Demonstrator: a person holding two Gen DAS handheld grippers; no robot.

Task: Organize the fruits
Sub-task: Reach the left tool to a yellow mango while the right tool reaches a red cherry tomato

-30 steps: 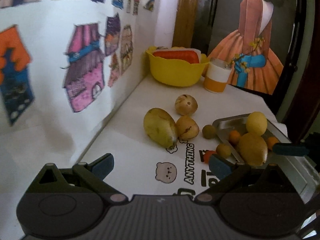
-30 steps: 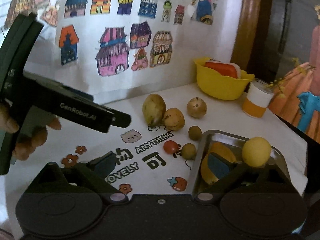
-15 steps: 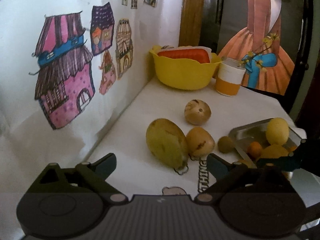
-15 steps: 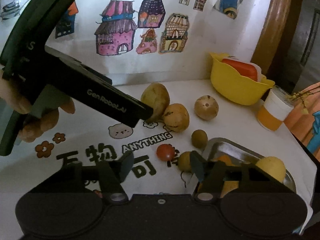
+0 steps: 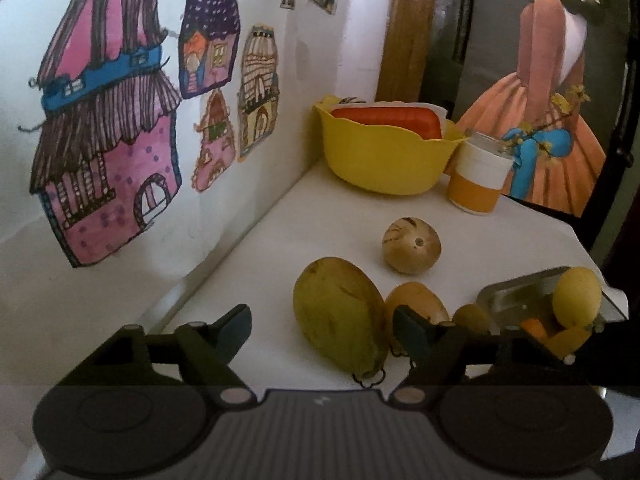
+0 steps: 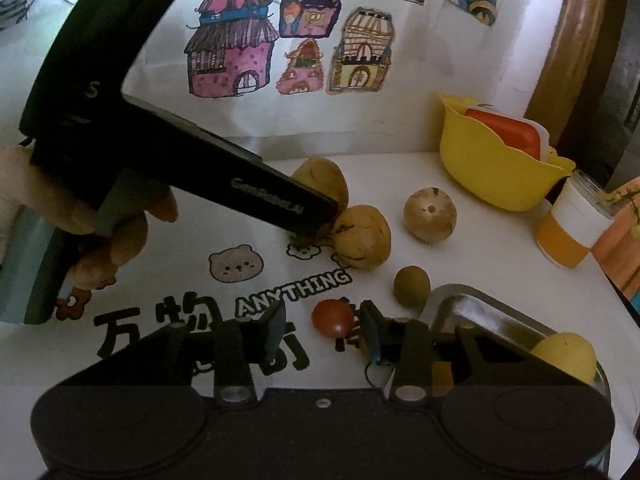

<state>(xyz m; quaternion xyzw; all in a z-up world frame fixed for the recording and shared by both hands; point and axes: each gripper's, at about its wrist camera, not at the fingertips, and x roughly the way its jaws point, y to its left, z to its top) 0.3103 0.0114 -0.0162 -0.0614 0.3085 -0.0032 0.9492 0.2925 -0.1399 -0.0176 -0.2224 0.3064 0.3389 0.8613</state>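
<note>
Left wrist view: your left gripper [image 5: 322,326] has its jaws spread wide, and the big green-yellow mango [image 5: 340,316] sits right between the fingers, though I can't tell if either pad is actually touching it. Just beside the mango, on its right, is a smaller tan fruit [image 5: 420,304], and a round brown one [image 5: 412,245] lies a bit further back on the white tablecloth [image 5: 320,216]. The yellow bowl [image 5: 384,156] and an orange-and-white cup [image 5: 478,178] are at the far end.

Right wrist view: your right gripper [image 6: 320,328] is also apart, holding nothing, with the small red tomato [image 6: 333,317] right in the gap between the fingertips. The metal tray [image 6: 480,312] is on the right with a yellow lemon [image 6: 566,356] in it, and a little green fruit [image 6: 412,286] sits by its corner.
</note>
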